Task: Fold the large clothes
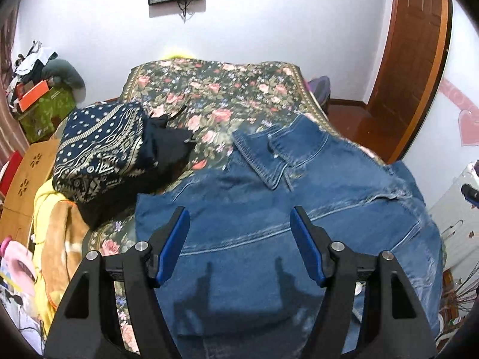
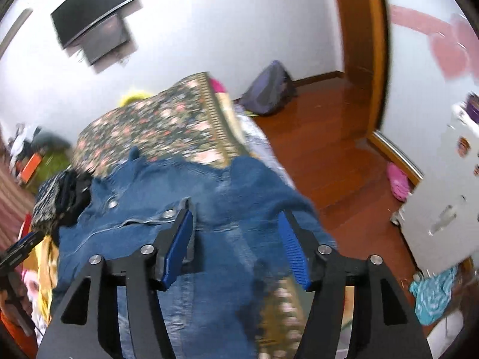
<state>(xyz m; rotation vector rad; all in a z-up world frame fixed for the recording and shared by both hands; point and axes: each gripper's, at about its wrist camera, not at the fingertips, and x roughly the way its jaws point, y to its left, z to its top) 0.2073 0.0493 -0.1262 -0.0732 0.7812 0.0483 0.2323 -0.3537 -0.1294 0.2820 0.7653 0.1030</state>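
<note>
Floral bedspread point(image 1: 215, 95) fills frame centre. Denim jacket point(image 1: 269, 209) lies spread across its lower half, collar at mid-frame. Patterned navy cloth point(image 1: 98, 149) sits centre left. Left gripper point(image 1: 239, 242) spread above jacket, gripping nothing; right gripper point(image 2: 236, 245) likewise spread, empty

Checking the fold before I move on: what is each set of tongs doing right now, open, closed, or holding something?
Left tongs: open, holding nothing, above the denim jacket.
Right tongs: open, holding nothing, also over the jacket.
</note>
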